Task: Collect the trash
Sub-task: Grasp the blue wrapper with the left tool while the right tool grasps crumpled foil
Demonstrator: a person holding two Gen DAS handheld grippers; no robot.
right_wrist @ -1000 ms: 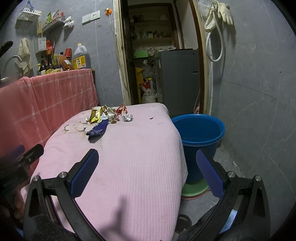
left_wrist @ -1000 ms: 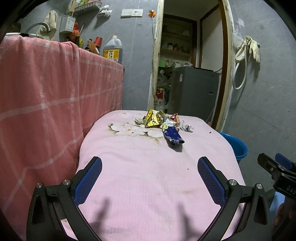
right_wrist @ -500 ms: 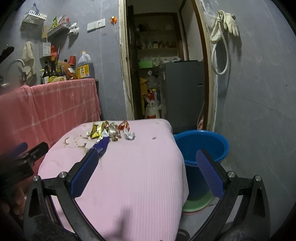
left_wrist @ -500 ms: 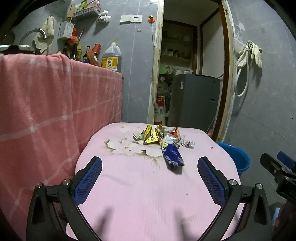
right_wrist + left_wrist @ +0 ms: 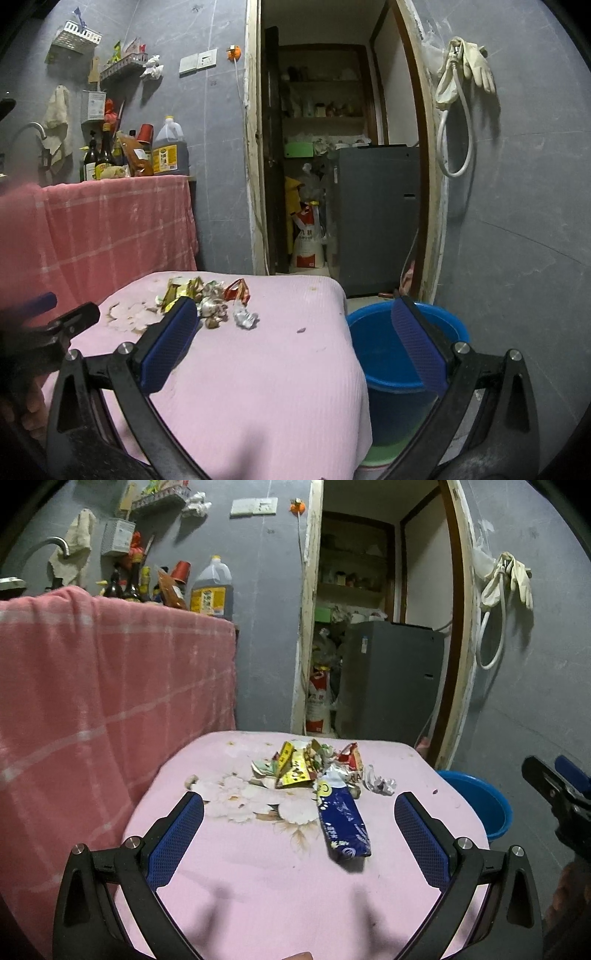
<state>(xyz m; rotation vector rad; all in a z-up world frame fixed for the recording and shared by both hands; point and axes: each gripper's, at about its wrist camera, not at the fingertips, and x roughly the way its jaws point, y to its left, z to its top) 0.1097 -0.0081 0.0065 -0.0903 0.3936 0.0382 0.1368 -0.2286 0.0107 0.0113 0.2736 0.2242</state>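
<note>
Now both claws, left [image 5: 299, 825] and right [image 5: 293, 341], have closed in on the wrappers [image 5: 310, 766] heaped at twelve o'clock on the pink tabletop [image 5: 258, 878], jaws wide and empty, bucket [image 5: 391, 354] waiting at three o'clock, so the first grab looks imminent.

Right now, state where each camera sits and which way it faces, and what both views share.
Left wrist: sits on the left tool, open, looking forward over the pink-covered table at the trash pile and blue wrapper; the right tool shows at its right edge.
Right wrist: sits on the right tool, open, facing the table's right edge and blue bucket; the left tool shows at its left edge.
Shared: the trash pile, bucket, doorway.
</note>
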